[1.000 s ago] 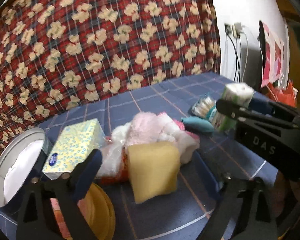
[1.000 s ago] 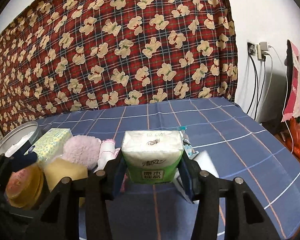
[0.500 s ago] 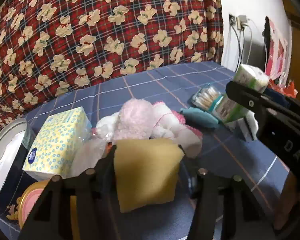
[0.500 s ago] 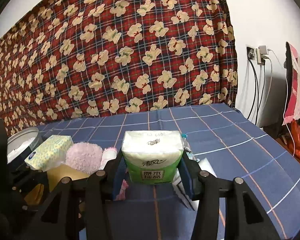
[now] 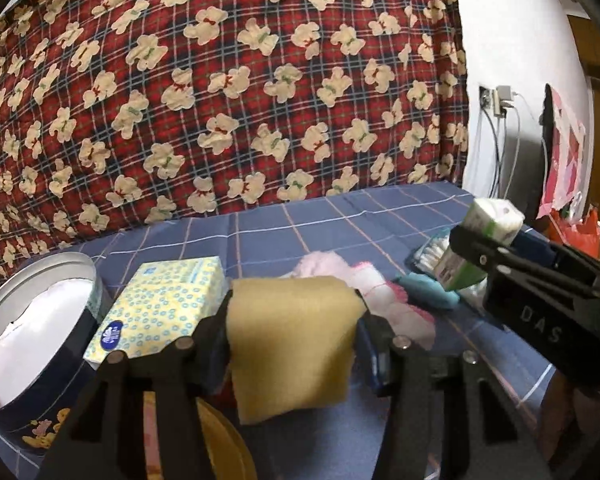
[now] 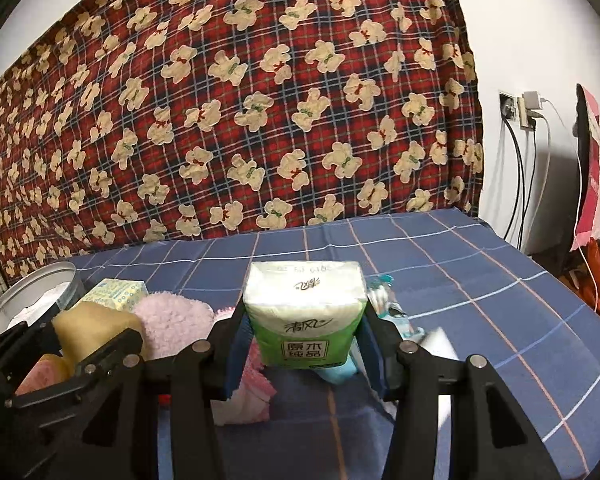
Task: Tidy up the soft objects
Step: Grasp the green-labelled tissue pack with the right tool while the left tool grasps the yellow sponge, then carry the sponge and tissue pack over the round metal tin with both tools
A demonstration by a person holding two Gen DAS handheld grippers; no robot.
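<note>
Two grips: both tongs loaded.
Left gripper (image 5: pixel 292 320): clamped on sponge (image 5: pixel 290 340), yellow, squashed, lifted above the table (image 5: pixel 284 224).
Right gripper (image 6: pixel 304 344): pinching tissue pack (image 6: pixel 304 312), white-green, upright, raised above the table.

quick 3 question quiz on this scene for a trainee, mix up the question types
1. True or false: the left gripper is shut on the yellow sponge.
2. What does the right gripper hold? A) a pink towel B) the green and white tissue pack C) a box of cotton swabs
3. Fill in: the yellow dotted tissue box lies just right of the round ____.

Key: 1 true. 2 B. 3 tin.
</note>
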